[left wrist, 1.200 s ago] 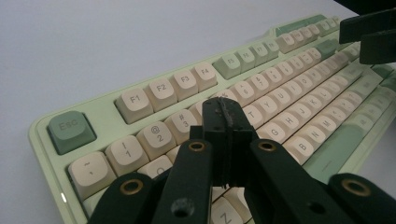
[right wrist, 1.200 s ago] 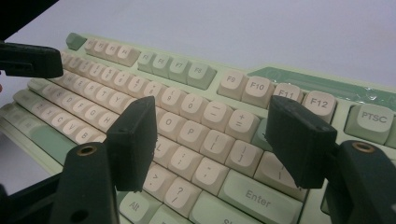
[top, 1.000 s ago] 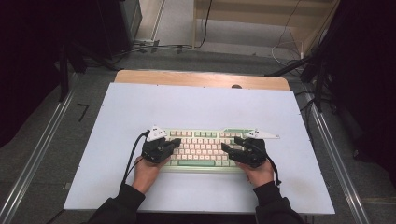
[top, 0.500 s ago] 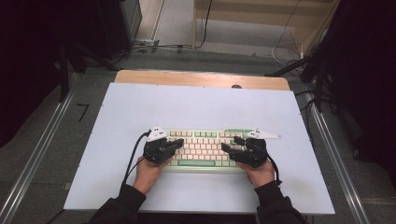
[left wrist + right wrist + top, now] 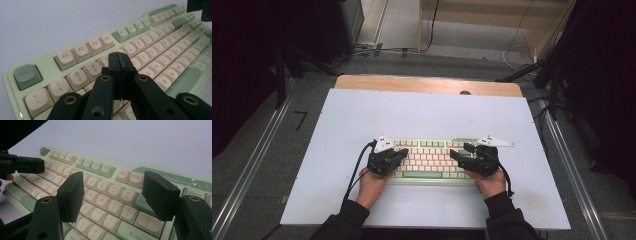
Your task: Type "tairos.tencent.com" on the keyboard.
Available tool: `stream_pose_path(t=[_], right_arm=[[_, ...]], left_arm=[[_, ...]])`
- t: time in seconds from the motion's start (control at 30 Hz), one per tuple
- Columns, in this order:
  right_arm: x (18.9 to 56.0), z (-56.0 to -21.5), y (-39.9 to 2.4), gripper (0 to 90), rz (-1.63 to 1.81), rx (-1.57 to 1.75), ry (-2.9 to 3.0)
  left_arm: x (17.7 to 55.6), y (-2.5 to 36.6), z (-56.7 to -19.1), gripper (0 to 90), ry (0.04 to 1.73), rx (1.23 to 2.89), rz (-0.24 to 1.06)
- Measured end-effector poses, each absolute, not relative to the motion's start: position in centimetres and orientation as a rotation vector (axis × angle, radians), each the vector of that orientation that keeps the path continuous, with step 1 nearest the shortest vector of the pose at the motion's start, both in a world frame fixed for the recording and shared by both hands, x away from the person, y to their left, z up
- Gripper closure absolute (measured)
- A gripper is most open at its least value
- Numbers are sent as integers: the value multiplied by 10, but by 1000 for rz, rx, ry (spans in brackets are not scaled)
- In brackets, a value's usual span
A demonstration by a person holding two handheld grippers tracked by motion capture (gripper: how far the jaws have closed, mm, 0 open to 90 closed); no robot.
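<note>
One keyboard (image 5: pixel 432 159) lies on one white table (image 5: pixel 422 115), toward its near edge. Two grippers hover over it: one left gripper (image 5: pixel 401 154) at the keyboard's left end and one right gripper (image 5: pixel 460 152) at its right end. Two hands hold them, one left hand (image 5: pixel 371 182) and one right hand (image 5: pixel 490 181).

Both forearms in dark sleeves come in from the near edge of the pale green keyboard with cream keys (image 5: pixel 429 159). The left hand (image 5: pixel 371 184) holds the black two-jaw left gripper (image 5: pixel 403 153) low over the keyboard's left end, its jaws pressed together. The right hand (image 5: pixel 492 182) holds the black right gripper (image 5: pixel 460 151) over the keyboard's right end, jaws standing apart with nothing between them.
</note>
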State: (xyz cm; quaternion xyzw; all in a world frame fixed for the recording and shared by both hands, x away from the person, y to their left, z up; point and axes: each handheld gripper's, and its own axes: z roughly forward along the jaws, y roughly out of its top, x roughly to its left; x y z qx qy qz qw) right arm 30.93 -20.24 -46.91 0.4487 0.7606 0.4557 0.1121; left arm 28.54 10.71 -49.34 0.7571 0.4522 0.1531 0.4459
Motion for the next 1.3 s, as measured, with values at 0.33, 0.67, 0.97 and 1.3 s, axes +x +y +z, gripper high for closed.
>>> stream_pose_path(t=[0.33,0.67,0.97,1.3], right_arm=[[308,-468,-202,324,1331,1300,2242],[308,-470,-199,324,1310,1293,2253],[303,-470,-193,490,1296,1237,2279],[298,-473,-180,806,1326,1140,2360]], left_arm=[[288,104,-495,900,1158,1918,384],[272,128,-471,423,1105,1751,423],[263,177,-476,294,1216,1587,265],[245,198,-491,124,1177,1533,143]])
